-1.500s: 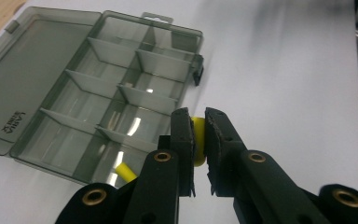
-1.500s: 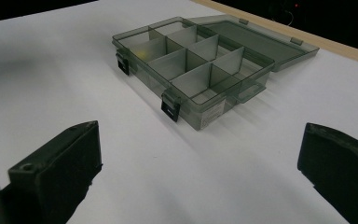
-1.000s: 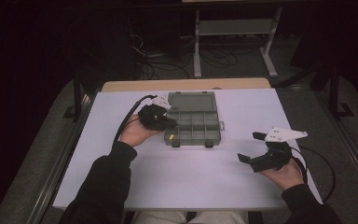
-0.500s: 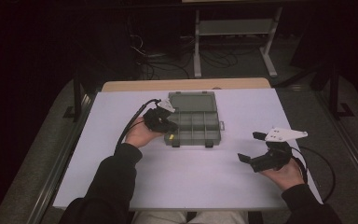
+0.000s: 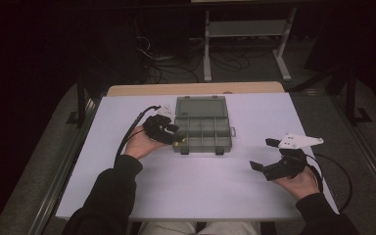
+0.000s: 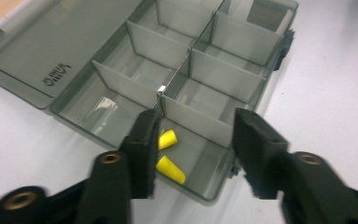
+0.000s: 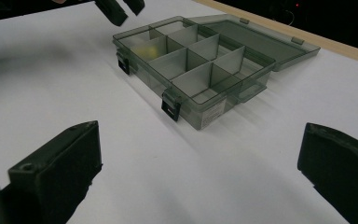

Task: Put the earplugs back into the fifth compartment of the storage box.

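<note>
Directly beneath the left hand-held gripper (image 6: 193, 154), whose jaws have just been opening and hold nothing, two yellow foam earplugs (image 6: 169, 162) lie in the smoky translucent plastic organiser box's (image 5: 203, 128) near-left compartment; the right hand-held gripper (image 5: 265, 155) gapes well apart.

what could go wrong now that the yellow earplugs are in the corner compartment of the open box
The left claw has just been opening, nothing between its jaws, and hangs low over the two yellow earplugs; drawing back carelessly, a jaw might clip the divider or the organiser box rim and shift the light box. The lid lies open flat, so a jolt could bounce the plugs out. The right claw sits open, apart from it.
</note>
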Motion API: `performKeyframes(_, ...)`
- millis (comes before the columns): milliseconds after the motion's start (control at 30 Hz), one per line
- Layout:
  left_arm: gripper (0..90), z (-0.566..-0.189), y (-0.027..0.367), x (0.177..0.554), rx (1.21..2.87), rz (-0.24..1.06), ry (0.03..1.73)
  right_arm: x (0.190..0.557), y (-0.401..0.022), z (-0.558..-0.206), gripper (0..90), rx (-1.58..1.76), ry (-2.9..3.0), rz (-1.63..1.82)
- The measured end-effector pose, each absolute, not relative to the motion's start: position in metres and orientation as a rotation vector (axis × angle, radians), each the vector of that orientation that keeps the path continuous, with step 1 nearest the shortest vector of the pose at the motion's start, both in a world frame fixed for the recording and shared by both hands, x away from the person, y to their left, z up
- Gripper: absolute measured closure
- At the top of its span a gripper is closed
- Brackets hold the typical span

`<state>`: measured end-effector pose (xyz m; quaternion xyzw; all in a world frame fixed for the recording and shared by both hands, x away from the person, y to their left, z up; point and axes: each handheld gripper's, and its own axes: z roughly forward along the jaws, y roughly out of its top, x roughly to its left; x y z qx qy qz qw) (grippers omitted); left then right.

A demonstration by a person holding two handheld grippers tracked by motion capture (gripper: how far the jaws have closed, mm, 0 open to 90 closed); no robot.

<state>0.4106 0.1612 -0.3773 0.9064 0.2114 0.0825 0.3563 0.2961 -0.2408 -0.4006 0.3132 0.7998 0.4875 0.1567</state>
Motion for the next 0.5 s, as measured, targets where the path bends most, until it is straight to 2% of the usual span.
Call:
performKeyframes(267, 26.6, -0.368, 0.182, 0.400, 2.233, 0.217, 0.544, 0.296, -0.240, -0.401, 0.0, 0.897, 2.291, 1.387)
performKeyframes(333, 18.9, -0.366, 0.185, 0.398, 2.205, 0.223, 0.537, 0.296, -0.240, -0.401, 0.0, 0.899, 2.290, 1.388)
performKeyframes(500, 11.4, -0.361, 0.190, 0.389, 2.177, 0.238, 0.505, 0.295, -0.240, -0.401, 0.0, 0.901, 2.288, 1.388)
